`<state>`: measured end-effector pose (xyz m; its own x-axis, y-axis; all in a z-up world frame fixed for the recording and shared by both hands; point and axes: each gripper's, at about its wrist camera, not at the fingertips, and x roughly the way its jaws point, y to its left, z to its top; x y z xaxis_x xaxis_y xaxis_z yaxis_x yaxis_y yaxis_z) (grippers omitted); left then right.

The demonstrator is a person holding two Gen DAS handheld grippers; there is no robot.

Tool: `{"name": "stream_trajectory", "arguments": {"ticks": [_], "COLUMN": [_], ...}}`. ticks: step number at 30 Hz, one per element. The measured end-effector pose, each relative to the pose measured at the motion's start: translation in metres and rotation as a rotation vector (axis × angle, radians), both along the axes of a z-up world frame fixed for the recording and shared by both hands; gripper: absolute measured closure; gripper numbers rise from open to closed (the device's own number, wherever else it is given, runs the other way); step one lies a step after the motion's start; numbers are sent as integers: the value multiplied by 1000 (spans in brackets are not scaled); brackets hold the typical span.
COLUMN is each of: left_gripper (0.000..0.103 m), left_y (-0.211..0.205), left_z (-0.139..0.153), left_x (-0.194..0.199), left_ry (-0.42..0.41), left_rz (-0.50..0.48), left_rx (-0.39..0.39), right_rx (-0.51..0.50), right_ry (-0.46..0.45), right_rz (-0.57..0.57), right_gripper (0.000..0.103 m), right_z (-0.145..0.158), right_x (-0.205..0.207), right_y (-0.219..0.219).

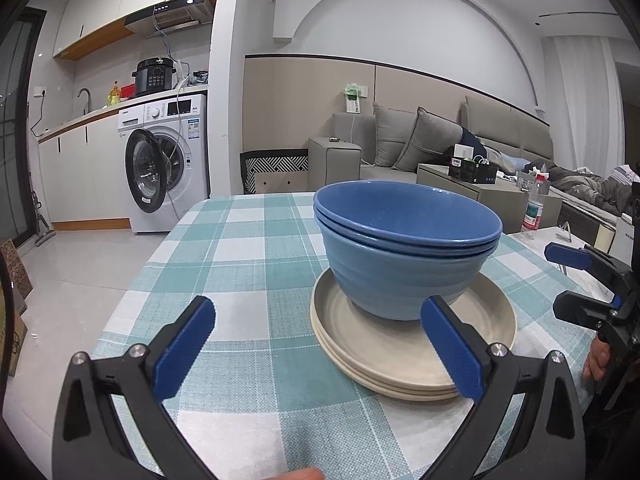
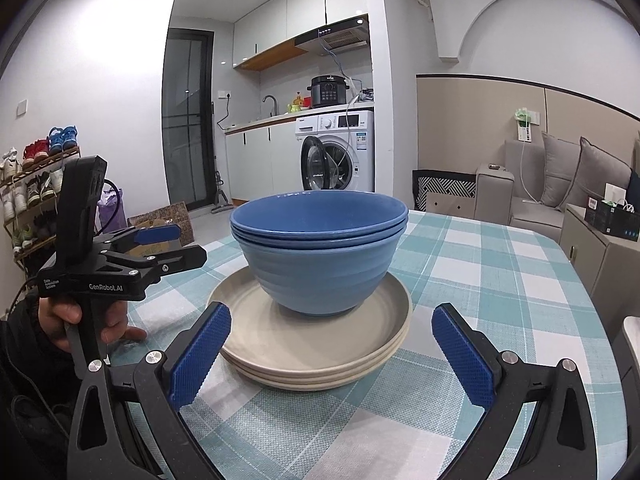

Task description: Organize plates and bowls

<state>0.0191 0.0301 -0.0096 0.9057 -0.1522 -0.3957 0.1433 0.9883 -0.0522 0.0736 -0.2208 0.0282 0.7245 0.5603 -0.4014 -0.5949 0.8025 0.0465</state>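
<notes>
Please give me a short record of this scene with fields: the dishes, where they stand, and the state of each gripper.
bowls: blue bowls, three rims visible, nested, upright
plates: beige plates, stacked, under the bowls
surface: checked tablecloth
left gripper: open, holds nothing, apart from the stack
right gripper: open, holds nothing, facing the stack
task state: dishes already in one pile

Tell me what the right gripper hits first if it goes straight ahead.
Probably the near rim of the stacked beige plates, lying between the open right gripper fingers; the nested blue bowls sit just beyond.
</notes>
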Motion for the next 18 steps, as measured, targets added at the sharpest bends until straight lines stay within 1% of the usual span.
{"name": "stream_trajectory", "arguments": {"ticks": [18], "left_gripper": [0], "left_y": [2], "left_z": [-1], "left_x": [0], "left_ry": [1], "left_rz": [0], "left_rx": [-7], "right_rx": [6], "right_ry": [0], "right_rz": [11], "right_gripper": [1], "right_z": [0], "right_x": [-2], "right_y": [2]}}
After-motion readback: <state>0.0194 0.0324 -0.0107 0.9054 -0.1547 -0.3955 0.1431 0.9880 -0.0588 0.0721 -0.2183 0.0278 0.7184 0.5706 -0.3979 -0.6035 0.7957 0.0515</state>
